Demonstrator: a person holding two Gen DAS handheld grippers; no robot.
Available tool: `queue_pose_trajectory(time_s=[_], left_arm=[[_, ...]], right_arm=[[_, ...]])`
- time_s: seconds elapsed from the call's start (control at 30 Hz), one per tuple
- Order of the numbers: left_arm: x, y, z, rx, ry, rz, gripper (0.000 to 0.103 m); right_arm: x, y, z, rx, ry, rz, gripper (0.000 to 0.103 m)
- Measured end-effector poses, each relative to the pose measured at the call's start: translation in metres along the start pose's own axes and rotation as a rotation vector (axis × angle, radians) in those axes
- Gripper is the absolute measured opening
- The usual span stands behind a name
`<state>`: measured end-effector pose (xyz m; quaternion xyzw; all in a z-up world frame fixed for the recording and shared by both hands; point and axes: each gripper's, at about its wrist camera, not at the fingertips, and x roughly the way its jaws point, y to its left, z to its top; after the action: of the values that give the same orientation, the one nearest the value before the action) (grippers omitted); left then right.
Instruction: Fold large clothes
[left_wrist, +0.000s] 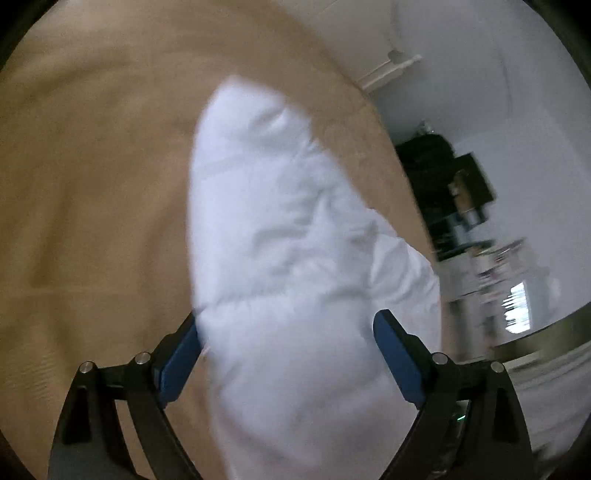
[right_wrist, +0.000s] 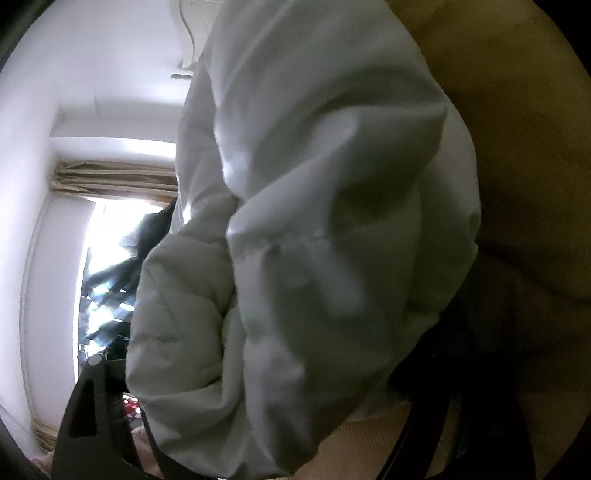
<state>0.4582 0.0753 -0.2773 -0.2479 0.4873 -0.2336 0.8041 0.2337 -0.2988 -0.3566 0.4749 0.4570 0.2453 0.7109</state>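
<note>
A white puffy quilted jacket (left_wrist: 280, 251) lies bunched on a tan bed sheet (left_wrist: 96, 177). My left gripper (left_wrist: 288, 332) is open, its blue pads (left_wrist: 397, 354) spread on either side of the jacket's near end, with white fabric between them. In the right wrist view the same jacket (right_wrist: 317, 229) fills most of the frame, close to the camera and draped over my right gripper. Only the right gripper's black frame (right_wrist: 88, 402) shows at lower left; its fingertips are hidden by the fabric.
The tan sheet (right_wrist: 517, 129) runs along the right in the right wrist view. A white wall (left_wrist: 480, 74), dark furniture (left_wrist: 443, 173) and a shelf lie beyond the bed's edge. A bright window with beige curtains (right_wrist: 114, 177) is at the left.
</note>
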Motion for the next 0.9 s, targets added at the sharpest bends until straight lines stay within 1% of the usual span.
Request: queue_pose_trajectory(time_s=[0.03, 0.07, 0.1, 0.13, 0.17, 0.2, 0.23, 0.27, 0.3, 0.33, 0.37, 0.4, 0.43, 0.47, 0.53, 0.6, 0.67, 0.7, 0.73, 0.8, 0.83, 0.87, 0.9], left_arm=[[-0.016, -0.011, -0.005, 0.043, -0.033, 0.052, 0.091], [-0.038, -0.027, -0.013, 0.094, -0.091, 0.108, 0.091], [-0.05, -0.036, -0.011, 0.115, -0.117, 0.138, 0.091], [-0.064, -0.053, -0.026, 0.137, -0.133, 0.15, 0.091], [-0.066, -0.075, -0.035, 0.162, -0.141, 0.152, 0.091], [-0.067, -0.098, -0.049, 0.188, -0.148, 0.171, 0.091], [-0.068, -0.112, -0.064, 0.215, -0.149, 0.192, 0.091], [-0.069, -0.116, -0.08, 0.24, -0.146, 0.209, 0.091], [-0.069, -0.122, -0.102, 0.251, -0.136, 0.23, 0.091], [-0.055, -0.13, -0.111, 0.258, -0.11, 0.249, 0.091], [-0.045, -0.131, -0.124, 0.261, -0.068, 0.269, 0.091], [-0.025, -0.129, -0.139, 0.289, -0.018, 0.331, 0.093], [-0.014, -0.133, -0.146, 0.325, -0.027, 0.389, 0.097], [-0.008, -0.134, -0.157, 0.383, -0.059, 0.419, 0.103], [-0.006, -0.139, -0.164, 0.401, -0.068, 0.425, 0.103], [-0.006, -0.138, -0.163, 0.389, -0.064, 0.425, 0.103], [-0.01, -0.134, -0.163, 0.362, -0.062, 0.422, 0.103], [-0.014, -0.132, -0.166, 0.353, -0.063, 0.422, 0.103], [-0.013, -0.129, -0.167, 0.351, -0.064, 0.42, 0.103], [-0.012, -0.13, -0.172, 0.356, -0.065, 0.425, 0.103], [-0.013, -0.13, -0.173, 0.356, -0.064, 0.427, 0.103], [-0.014, -0.13, -0.174, 0.352, -0.062, 0.427, 0.103], [-0.01, -0.134, -0.171, 0.346, -0.06, 0.428, 0.103]], right_arm=[[0.0, 0.0, -0.001, -0.001, -0.001, -0.004, 0.083], [0.001, 0.002, -0.001, -0.002, -0.002, -0.007, 0.083], [0.002, 0.002, -0.001, -0.003, -0.003, -0.013, 0.083], [0.002, 0.002, -0.001, -0.004, -0.006, -0.018, 0.083], [-0.004, 0.003, -0.001, -0.005, -0.007, -0.022, 0.083], [-0.001, 0.005, -0.002, -0.005, -0.007, -0.026, 0.083], [0.001, 0.008, -0.004, -0.003, -0.007, -0.029, 0.083], [-0.002, 0.012, 0.003, 0.0, -0.007, -0.033, 0.083], [-0.004, 0.012, 0.003, 0.001, -0.006, -0.039, 0.083], [-0.004, 0.013, 0.003, 0.003, -0.002, -0.046, 0.083], [-0.005, 0.015, 0.003, 0.006, 0.002, -0.06, 0.083], [-0.001, 0.024, 0.002, 0.008, 0.005, -0.075, 0.084], [-0.005, 0.026, 0.002, 0.008, 0.008, -0.097, 0.086], [-0.009, 0.029, 0.001, 0.004, 0.01, -0.129, 0.087], [-0.022, 0.037, 0.0, -0.021, 0.008, -0.207, 0.087], [-0.04, 0.052, -0.004, -0.059, -0.014, -0.3, 0.086], [-0.062, 0.082, -0.009, -0.133, -0.083, -0.39, 0.075], [-0.071, 0.098, -0.011, -0.178, -0.12, -0.427, 0.067], [-0.081, 0.117, -0.014, -0.238, -0.172, -0.464, 0.066], [-0.089, 0.155, -0.019, -0.361, -0.258, -0.505, 0.065], [-0.086, 0.169, -0.021, -0.415, -0.28, -0.51, 0.064], [-0.082, 0.176, -0.021, -0.453, -0.286, -0.507, 0.063], [-0.069, 0.184, -0.021, -0.489, -0.275, -0.509, 0.06]])
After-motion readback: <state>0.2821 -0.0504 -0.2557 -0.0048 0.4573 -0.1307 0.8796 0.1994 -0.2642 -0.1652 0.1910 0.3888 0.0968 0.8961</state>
